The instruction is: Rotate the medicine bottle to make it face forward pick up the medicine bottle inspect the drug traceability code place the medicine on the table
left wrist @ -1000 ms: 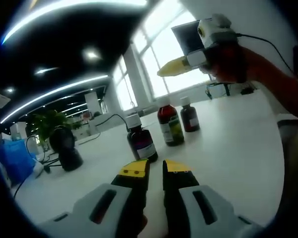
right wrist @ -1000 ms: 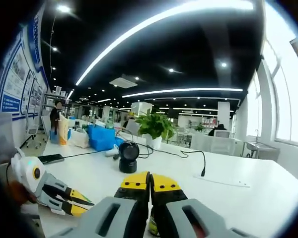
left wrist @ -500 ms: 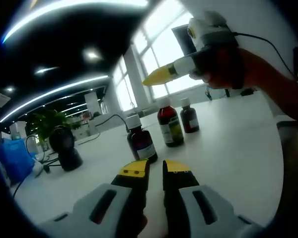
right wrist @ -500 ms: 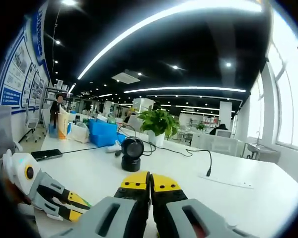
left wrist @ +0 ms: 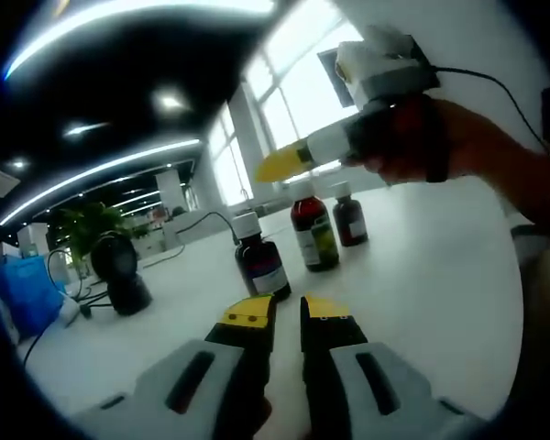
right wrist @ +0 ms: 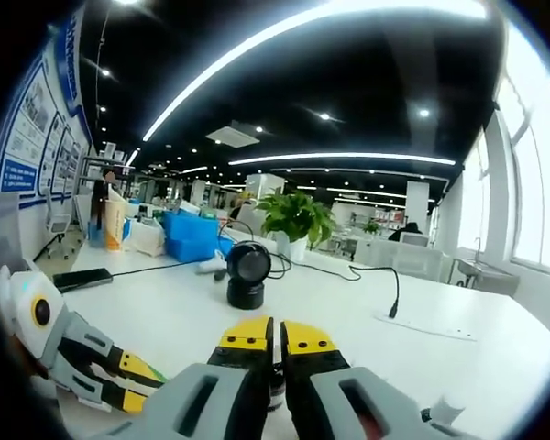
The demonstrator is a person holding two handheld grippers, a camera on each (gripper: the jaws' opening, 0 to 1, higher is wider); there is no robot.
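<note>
Left gripper view: three medicine bottles (left wrist: pixel 258 259) are seen standing on the white desk (left wrist: pixel 422 266) ahead of the nearly pressed-together left tongs (left wrist: pixel 289 310), right tongs (left wrist: pixel 277 165) hovering above, whereas the right gripper view gives its own tongs (right wrist: pixel 273 335) nearly closed above a bottle cap, black speaker (right wrist: pixel 247 275) beyond.

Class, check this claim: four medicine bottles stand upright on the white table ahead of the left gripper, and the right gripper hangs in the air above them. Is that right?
Not quite: the left gripper view shows three medicine bottles, not four. The rest holds: they stand upright on the white table ahead of the left gripper, and the right gripper hangs in the air above them.
</note>
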